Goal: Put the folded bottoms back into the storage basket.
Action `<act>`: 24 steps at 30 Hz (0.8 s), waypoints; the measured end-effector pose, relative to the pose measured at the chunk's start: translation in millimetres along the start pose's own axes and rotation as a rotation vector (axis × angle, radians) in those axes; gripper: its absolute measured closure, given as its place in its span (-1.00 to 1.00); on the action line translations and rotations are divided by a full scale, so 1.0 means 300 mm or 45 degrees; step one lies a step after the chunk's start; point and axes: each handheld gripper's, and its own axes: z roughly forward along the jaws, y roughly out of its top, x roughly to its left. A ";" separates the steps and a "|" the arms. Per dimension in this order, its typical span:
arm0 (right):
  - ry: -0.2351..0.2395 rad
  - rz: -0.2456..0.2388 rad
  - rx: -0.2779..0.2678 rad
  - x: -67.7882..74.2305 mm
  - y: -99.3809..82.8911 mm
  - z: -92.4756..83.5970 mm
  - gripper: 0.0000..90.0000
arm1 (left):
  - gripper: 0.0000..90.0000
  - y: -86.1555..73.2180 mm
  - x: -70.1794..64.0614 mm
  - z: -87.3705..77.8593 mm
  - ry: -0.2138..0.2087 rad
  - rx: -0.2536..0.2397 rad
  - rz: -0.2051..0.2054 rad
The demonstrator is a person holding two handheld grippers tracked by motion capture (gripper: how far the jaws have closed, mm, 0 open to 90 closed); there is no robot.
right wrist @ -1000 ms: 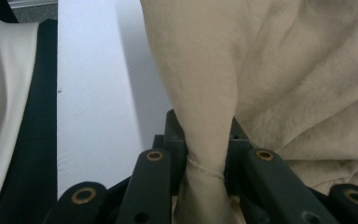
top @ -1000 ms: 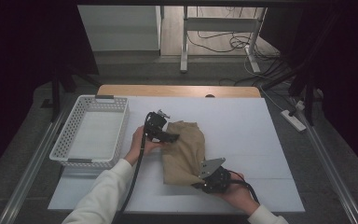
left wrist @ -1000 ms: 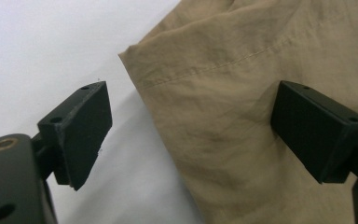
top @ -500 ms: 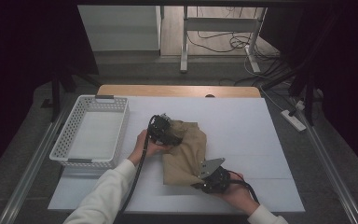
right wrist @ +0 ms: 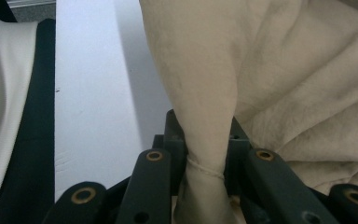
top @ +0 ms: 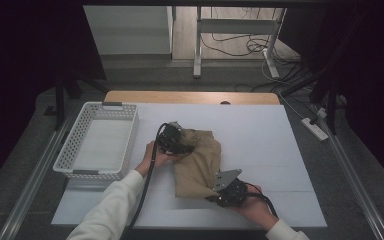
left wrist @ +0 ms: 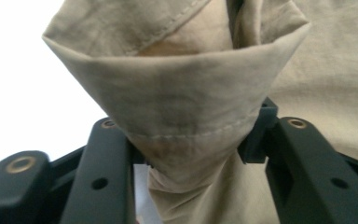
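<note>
A tan cloth garment (top: 198, 162) lies folded in the middle of the white table. My left gripper (top: 184, 148) is at the cloth's upper left part and is shut on a bunched fold of it. In the left gripper view the hemmed fold of the cloth (left wrist: 177, 107) fills the gap between the black jaws. My right gripper (top: 219, 192) sits at the cloth's near right corner, shut on a narrow pinch of the cloth (right wrist: 205, 116) that rises from between its jaws in the right gripper view.
A white slotted basket (top: 75, 150) stands at the table's left side, nothing showing inside it. A wooden strip (top: 190, 97) runs along the table's far edge. A pale sleeve and a dark cable (right wrist: 28, 116) lie beyond the cloth in the right gripper view.
My left gripper has carried its fold of cloth to the right and a little away, over the garment. The right gripper has stayed in place.
</note>
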 end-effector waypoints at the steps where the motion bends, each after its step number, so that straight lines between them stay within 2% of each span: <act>1: 0.000 0.000 0.000 0.000 0.000 0.000 0.70 | 0.30 0.000 0.000 0.000 0.000 0.000 0.000; 7: -0.014 0.007 -0.031 -0.001 0.000 -0.014 0.70 | 0.37 -0.002 0.003 -0.013 -0.023 -0.021 -0.005; 17: -0.041 0.021 -0.082 -0.003 0.000 -0.036 0.71 | 0.48 0.002 -0.007 -0.042 -0.040 -0.046 0.027; 21: -0.031 0.054 -0.124 -0.008 -0.003 -0.046 0.71 | 0.52 0.000 -0.012 -0.071 -0.054 -0.070 0.029; 24: -0.039 0.056 -0.143 -0.007 -0.002 -0.051 0.71 | 0.53 -0.001 -0.014 -0.081 -0.056 -0.079 0.030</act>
